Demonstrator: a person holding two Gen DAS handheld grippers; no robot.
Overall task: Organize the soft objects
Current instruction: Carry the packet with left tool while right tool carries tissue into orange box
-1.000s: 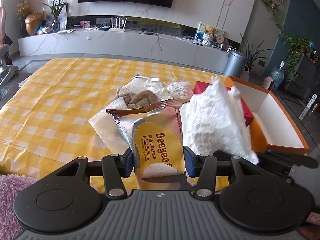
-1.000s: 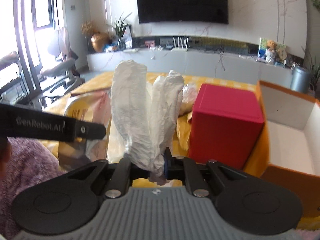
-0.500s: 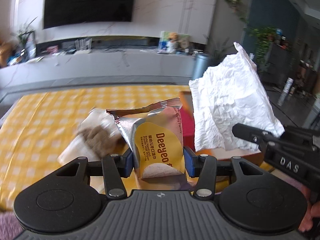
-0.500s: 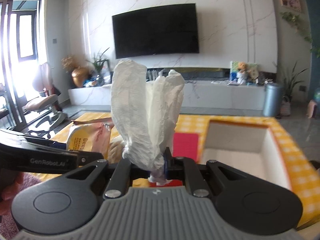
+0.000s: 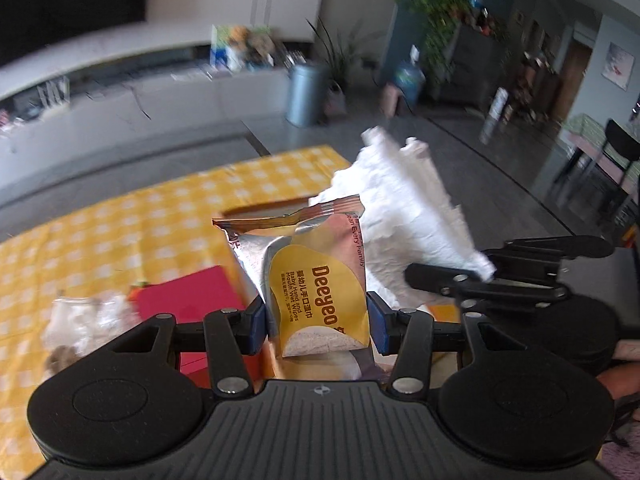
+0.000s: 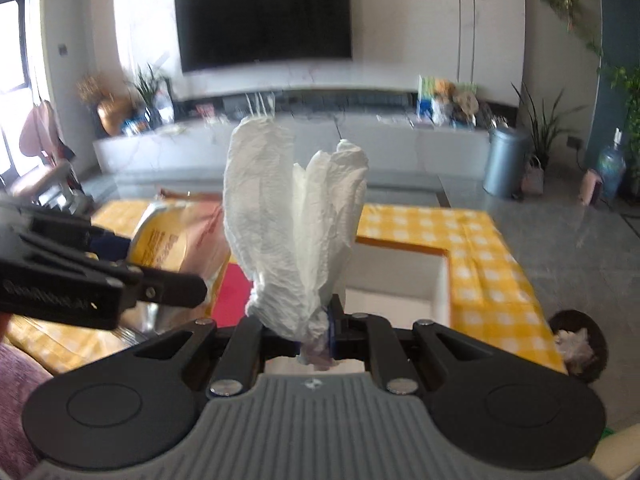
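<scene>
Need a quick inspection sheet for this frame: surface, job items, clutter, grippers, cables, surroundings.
Surface: yellow checked tablecloth.
Job's things: wet wipes pack; white crumpled tissue; open orange box with white interior; red box.
Clutter: clear plastic wrapper and a brown fuzzy item, blurred, on the cloth.
Grippers: left hand-held gripper shut on the wet wipes pack; right hand-held gripper shut on the tissue; both above the table.
Cables: nothing seen on the table.
Surroundings: wall TV, grey bin, potted plants.
</scene>
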